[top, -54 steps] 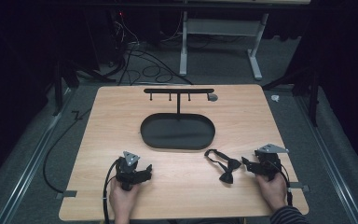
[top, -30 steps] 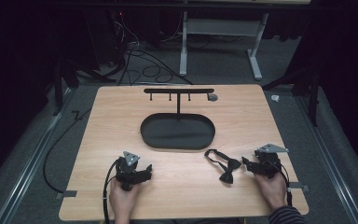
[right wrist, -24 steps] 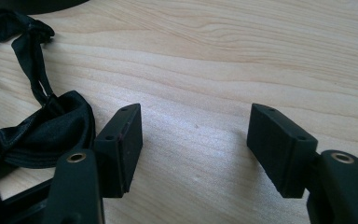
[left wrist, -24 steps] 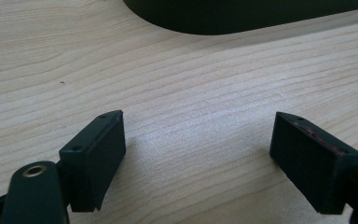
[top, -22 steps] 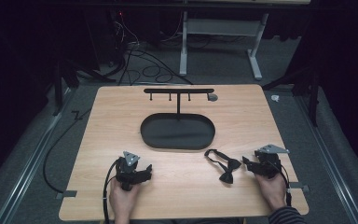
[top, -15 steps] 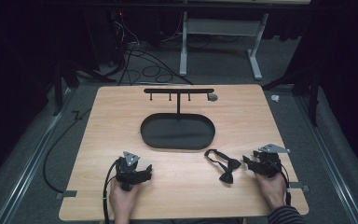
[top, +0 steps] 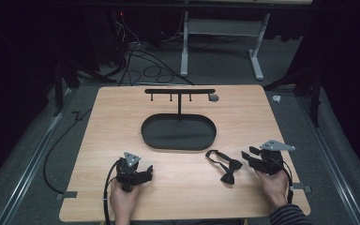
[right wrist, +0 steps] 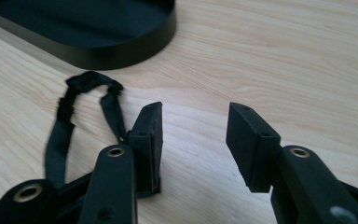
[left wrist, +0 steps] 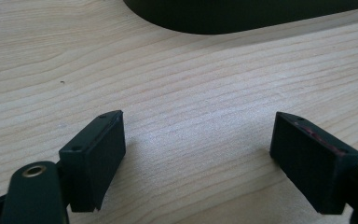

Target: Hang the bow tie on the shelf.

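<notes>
Bow tie (top: pixel 225 167) lies flat on the table (top: pixel 281 117), near side right of centre, just in front of the black oval tray (top: pixel 178 132) and apart from it. Its strap (right wrist: pixel 63 126) loops back toward the tray rim.

Right gripper (top: pixel 249 157) sits just right of the bow tie, off the table, jaws pointing left at it. Its jaws have just been closing and now stand half-spread with nothing between them: in the right gripper view only bare wood shows in the gap, and the bow tie is off to the left behind the left jaw. So no grip yet.

Left gripper (top: pixel 146 171) is parked low on the table's near left, jaws spread wide, empty (bare wood between them in the left gripper view).

How I'd do the pick:
- Re-open the right jaws a bit, shift left until the knot is centred in the gap.
- Come down with pads straddling the knot, not a wing; fabric is thin and floppy, a wing pinch will likely slip or fold.
- Tips nearly on the wood before closing, else they shut above the cloth.
- Lift straight up and watch the strap; it could snag the tray rim or the hanger rack (top: pixel 180 91) behind it.
- Left stays put unless the strap needs steadying.
</notes>
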A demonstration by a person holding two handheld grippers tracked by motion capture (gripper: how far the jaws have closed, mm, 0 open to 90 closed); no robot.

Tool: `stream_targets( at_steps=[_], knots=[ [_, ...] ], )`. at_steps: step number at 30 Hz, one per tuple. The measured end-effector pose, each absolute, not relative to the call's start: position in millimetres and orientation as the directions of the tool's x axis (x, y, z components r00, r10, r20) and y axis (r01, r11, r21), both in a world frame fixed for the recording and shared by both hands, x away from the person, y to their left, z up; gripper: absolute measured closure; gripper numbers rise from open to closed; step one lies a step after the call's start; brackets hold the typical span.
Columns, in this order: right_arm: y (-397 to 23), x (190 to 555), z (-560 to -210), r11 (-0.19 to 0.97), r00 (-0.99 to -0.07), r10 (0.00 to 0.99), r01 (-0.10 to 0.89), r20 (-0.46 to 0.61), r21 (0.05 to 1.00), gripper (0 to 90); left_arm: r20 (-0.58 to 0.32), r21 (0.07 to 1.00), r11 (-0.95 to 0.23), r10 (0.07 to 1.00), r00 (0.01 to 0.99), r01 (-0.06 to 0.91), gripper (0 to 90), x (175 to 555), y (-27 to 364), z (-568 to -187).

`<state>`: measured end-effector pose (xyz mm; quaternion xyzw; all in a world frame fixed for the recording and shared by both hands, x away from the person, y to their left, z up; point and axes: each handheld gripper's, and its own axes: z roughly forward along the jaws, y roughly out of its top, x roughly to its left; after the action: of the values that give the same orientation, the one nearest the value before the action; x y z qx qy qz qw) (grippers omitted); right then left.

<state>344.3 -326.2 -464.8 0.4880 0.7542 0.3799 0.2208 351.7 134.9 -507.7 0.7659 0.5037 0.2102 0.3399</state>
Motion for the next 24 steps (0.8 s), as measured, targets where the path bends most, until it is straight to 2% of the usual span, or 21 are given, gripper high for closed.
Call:
stream_targets(
  at_steps=[19, 24],
  knots=[
    [-287, 366, -465, 0.293, -0.534, 0.84, 0.589, 0.09, 0.753, 60.0, -0.021, 0.732, -0.262, 0.914, 0.405, 0.629, 18.4, 352, 135, -508],
    [-275, 374, -470, 0.317, -0.562, 0.821, 0.595, 0.1, 0.739, 63.3, -0.021, 0.731, -0.262, 0.914, 0.405, 0.63, 18.4, 352, 135, -508]
  ],
)
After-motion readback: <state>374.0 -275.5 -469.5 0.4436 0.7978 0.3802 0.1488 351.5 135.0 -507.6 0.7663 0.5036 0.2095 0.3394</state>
